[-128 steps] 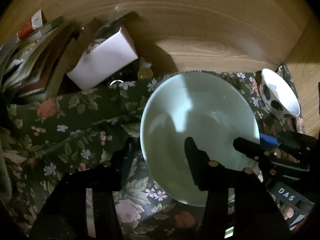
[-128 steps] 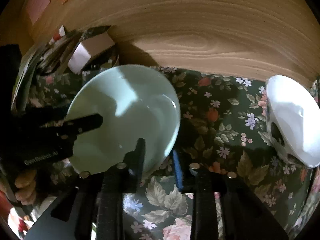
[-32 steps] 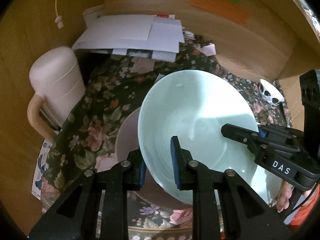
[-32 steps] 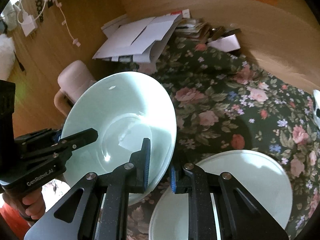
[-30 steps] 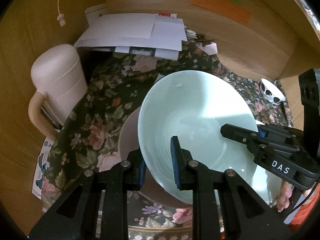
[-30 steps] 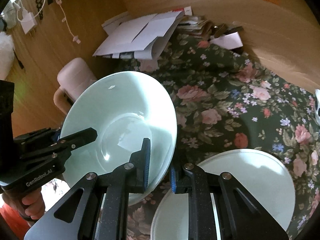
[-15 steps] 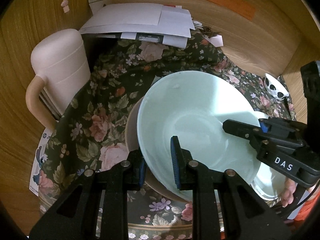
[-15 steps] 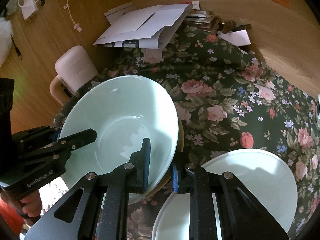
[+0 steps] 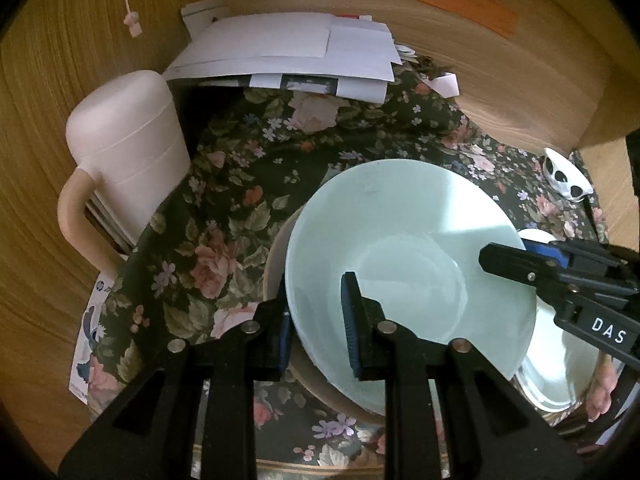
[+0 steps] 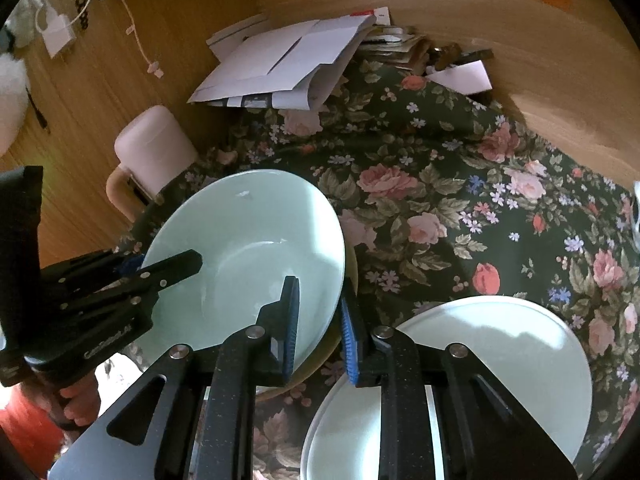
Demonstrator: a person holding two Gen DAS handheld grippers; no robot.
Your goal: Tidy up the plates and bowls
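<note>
A pale green bowl [image 9: 408, 264] sits inside a beige bowl [image 9: 276, 256] on the floral cloth; it also shows in the right wrist view [image 10: 248, 256]. My left gripper [image 9: 316, 312] is shut on the green bowl's near-left rim. My right gripper [image 10: 318, 320] is shut on its opposite rim, one finger inside and one outside. A pale plate [image 10: 492, 364] lies to the right of the bowls. A small white bowl with black spots [image 9: 566, 176] stands far right.
A pink lidded jug [image 9: 124, 160] stands at the left by the wooden wall. Stacked white papers [image 9: 288, 48] lie at the back. The floral cloth [image 10: 460, 208] covers the table; wooden walls close the back and left.
Both grippers have carried the green bowl from the right side of the table to the left and lowered it into the beige bowl. Both stay shut on its rim.
</note>
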